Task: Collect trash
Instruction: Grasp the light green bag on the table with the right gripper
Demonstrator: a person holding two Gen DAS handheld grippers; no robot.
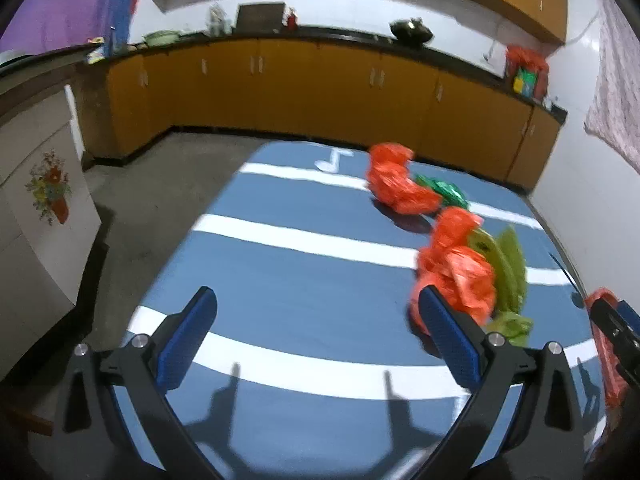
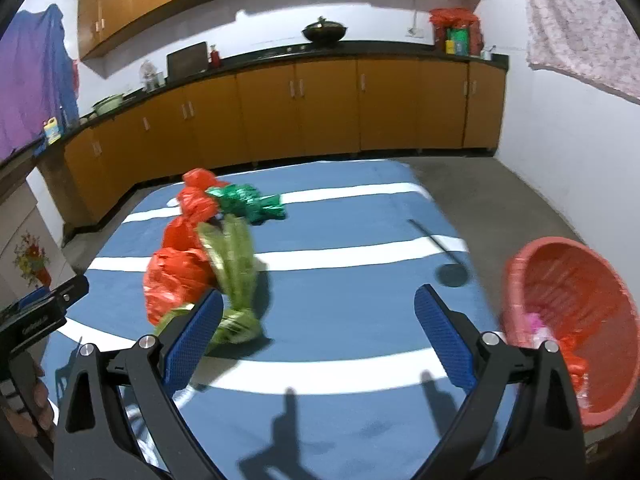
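Observation:
Crumpled trash lies on a blue table with white stripes (image 1: pixel 300 280) (image 2: pixel 340 296). A far orange bag (image 1: pixel 400 184) (image 2: pixel 198 196) sits against a dark green foil wrapper (image 1: pixel 444 192) (image 2: pixel 252 202). Nearer, an orange bag (image 1: pixel 460 272) (image 2: pixel 176 276) lies beside a light green wrapper (image 1: pixel 510 268) (image 2: pixel 236 276). My left gripper (image 1: pixel 318 312) is open, its right finger just in front of the near orange bag. My right gripper (image 2: pixel 320 308) is open, its left finger beside the light green wrapper. A red basket (image 2: pixel 576 320) with some trash stands at the right.
The other gripper's black body (image 2: pixel 36 320) and a hand show at the left of the right wrist view. A thin dark stick with a round end (image 2: pixel 448 264) lies on the table. Orange cabinets (image 1: pixel 280 92) line the far wall beyond a concrete floor (image 1: pixel 152 184).

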